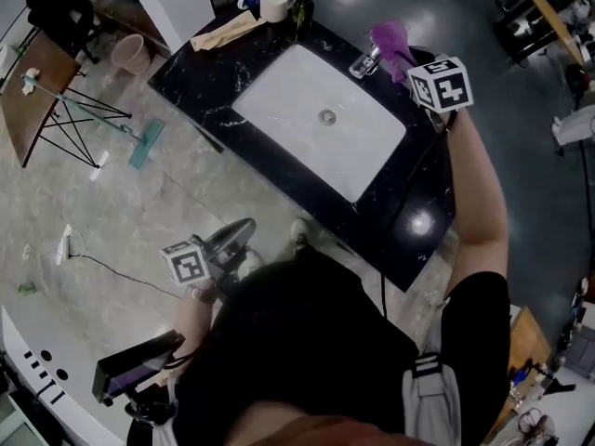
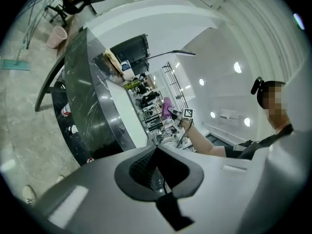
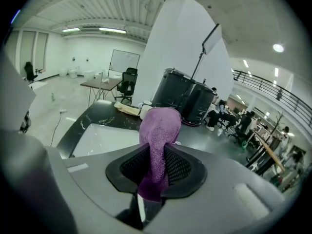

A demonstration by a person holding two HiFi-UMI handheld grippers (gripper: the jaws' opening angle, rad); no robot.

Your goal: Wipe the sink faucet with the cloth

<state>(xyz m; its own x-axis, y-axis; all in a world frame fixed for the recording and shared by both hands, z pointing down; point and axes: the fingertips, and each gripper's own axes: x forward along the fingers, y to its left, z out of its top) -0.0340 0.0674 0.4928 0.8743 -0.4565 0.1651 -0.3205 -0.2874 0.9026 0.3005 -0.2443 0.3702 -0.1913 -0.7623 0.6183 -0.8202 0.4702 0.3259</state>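
The white sink point(image 1: 279, 96) is set in a black marble counter point(image 1: 418, 203). Its chrome faucet point(image 1: 365, 63) stands at the far rim. Just right of the faucet, my right gripper point(image 1: 404, 60) holds a purple cloth point(image 1: 391, 43) above the counter. In the right gripper view the cloth point(image 3: 158, 135) is pinched between the jaws of the right gripper point(image 3: 157, 168) and stands up past them, with the sink point(image 3: 105, 138) below. My left gripper point(image 1: 240, 235) hangs off the counter's near side; in its own view the left gripper point(image 2: 157, 168) is shut with nothing in it.
Two mugs point(image 1: 275, 5), a dark bottle point(image 1: 303, 6) and a beige cloth point(image 1: 226, 31) sit at the counter's far left end. A pink bin point(image 1: 130, 54) and a mop point(image 1: 146, 142) are on the floor to the left. The drain point(image 1: 326, 116) is mid-basin.
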